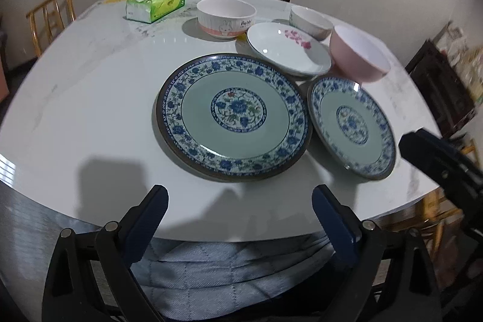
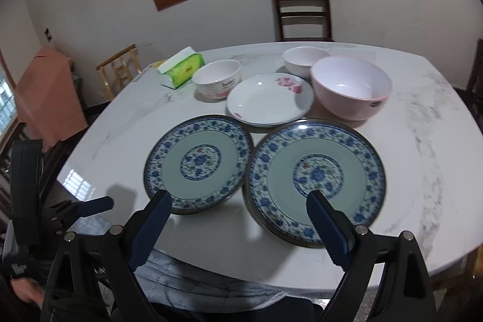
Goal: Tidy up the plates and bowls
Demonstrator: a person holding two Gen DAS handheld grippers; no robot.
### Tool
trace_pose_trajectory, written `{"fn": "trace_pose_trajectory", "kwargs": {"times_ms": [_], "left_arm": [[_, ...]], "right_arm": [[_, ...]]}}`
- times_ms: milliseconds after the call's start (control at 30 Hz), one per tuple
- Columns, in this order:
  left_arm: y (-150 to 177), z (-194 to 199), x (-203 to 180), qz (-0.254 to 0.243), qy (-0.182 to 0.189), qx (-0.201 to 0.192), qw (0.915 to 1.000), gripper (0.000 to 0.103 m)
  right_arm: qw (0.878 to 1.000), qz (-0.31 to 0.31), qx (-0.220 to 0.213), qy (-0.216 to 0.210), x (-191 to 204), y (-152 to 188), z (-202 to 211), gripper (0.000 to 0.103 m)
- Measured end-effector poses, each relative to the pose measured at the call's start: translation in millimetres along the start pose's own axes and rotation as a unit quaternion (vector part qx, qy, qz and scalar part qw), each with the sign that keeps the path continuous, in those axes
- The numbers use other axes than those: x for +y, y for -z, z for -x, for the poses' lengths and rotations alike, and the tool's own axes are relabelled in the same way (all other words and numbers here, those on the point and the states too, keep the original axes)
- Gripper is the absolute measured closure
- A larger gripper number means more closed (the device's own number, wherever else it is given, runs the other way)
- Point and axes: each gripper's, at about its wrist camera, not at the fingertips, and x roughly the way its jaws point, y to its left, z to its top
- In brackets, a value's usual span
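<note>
**Plates and bowls risking a chip**

Plates are lying edge to edge near the table's front: two round blue-floral plates [image 2: 197, 163] [image 2: 317, 181], glossy, with a white pink-flowered plate [image 2: 268, 100] and a pink bowl [image 2: 351, 88] crowding just behind. Both the left gripper [image 1: 240, 195] and right gripper [image 2: 238, 199] are hovering released, holding nothing. Lifting carelessly is likely risking rims knocking together.
</note>
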Motion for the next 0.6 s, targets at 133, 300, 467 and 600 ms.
{"fn": "trace_pose_trajectory", "kwargs": {"times_ms": [133, 300, 467, 600], "left_arm": [[-13.0, -1.3, 20.2, 0.034, 0.019, 0.005, 0.9993, 0.021], [-29.8, -5.3, 53.8, 0.091, 0.041, 0.015, 0.9949, 0.025], [-45.0, -12.6, 80.4, 0.137, 0.075, 0.025, 0.9874, 0.03], [-57.1, -22.8, 95.4, 0.163, 0.098, 0.04, 0.981, 0.034]], "right_arm": [[0.999, 0.014, 0.008, -0.028, -2.4, -9.6, -9.3, 0.012], [0.996, 0.019, 0.026, -0.082, -5.9, -25.7, -23.9, 0.018], [0.993, 0.021, 0.055, -0.105, -9.9, -48.3, -48.6, 0.036], [0.987, 0.001, 0.094, -0.127, -18.2, -65.3, -78.1, 0.057]]}}
